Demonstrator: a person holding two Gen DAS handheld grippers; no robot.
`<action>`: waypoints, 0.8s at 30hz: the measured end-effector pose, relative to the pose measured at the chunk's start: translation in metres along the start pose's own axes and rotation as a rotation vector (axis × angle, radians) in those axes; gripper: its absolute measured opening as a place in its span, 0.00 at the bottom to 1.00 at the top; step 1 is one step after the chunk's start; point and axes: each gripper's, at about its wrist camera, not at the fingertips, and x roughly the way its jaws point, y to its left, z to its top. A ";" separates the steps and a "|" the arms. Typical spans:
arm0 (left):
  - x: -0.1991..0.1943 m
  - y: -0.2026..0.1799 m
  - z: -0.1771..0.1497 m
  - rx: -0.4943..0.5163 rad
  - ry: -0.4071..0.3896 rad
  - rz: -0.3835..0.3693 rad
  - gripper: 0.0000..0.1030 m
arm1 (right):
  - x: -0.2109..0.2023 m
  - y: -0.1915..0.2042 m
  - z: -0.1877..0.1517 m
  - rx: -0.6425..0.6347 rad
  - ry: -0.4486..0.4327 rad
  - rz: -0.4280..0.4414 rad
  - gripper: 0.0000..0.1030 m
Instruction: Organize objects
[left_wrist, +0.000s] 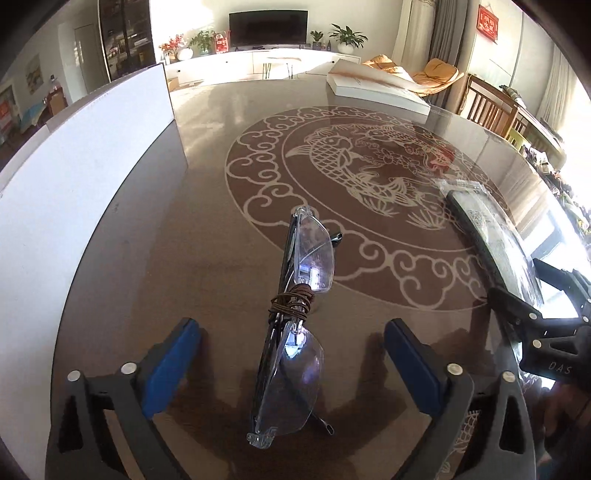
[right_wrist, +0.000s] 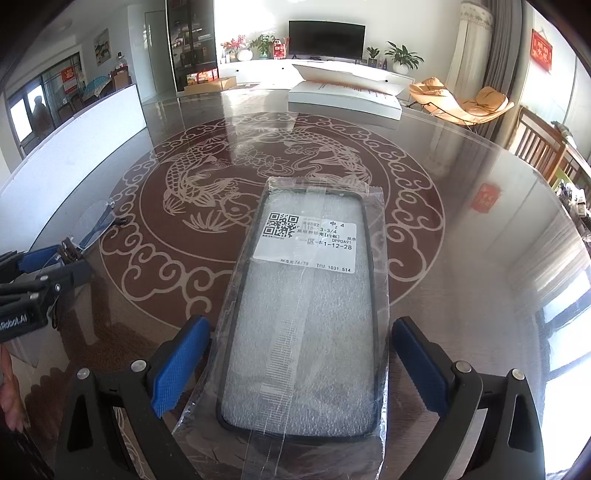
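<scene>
Wide apart, the jaws of the left gripper (left_wrist: 291, 363) flank folded rimless glasses (left_wrist: 295, 317), blue ribbed pads clear of the clear lenses; a brown cord (left_wrist: 293, 301) is wound around the bridge. Equally parted, the jaws of the right gripper (right_wrist: 301, 360) straddle a black-rimmed phone case (right_wrist: 303, 317) sealed in a crinkled clear bag with white foam and a printed label, neither pad pressing it. Both items lie on the glossy glass worktop (right_wrist: 461, 236), over its round carp-and-cloud pattern. Beyond the jaws rests a flat white box (right_wrist: 343, 98).
</scene>
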 end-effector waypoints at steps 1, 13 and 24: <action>0.001 -0.002 -0.002 0.029 -0.002 0.020 1.00 | 0.000 0.000 0.000 0.000 0.000 -0.001 0.96; 0.003 -0.004 -0.001 0.026 -0.012 0.007 1.00 | -0.001 0.001 0.000 -0.009 0.000 -0.021 1.00; 0.005 -0.005 0.000 0.026 -0.012 0.008 1.00 | -0.001 0.001 0.000 -0.008 0.000 -0.019 1.00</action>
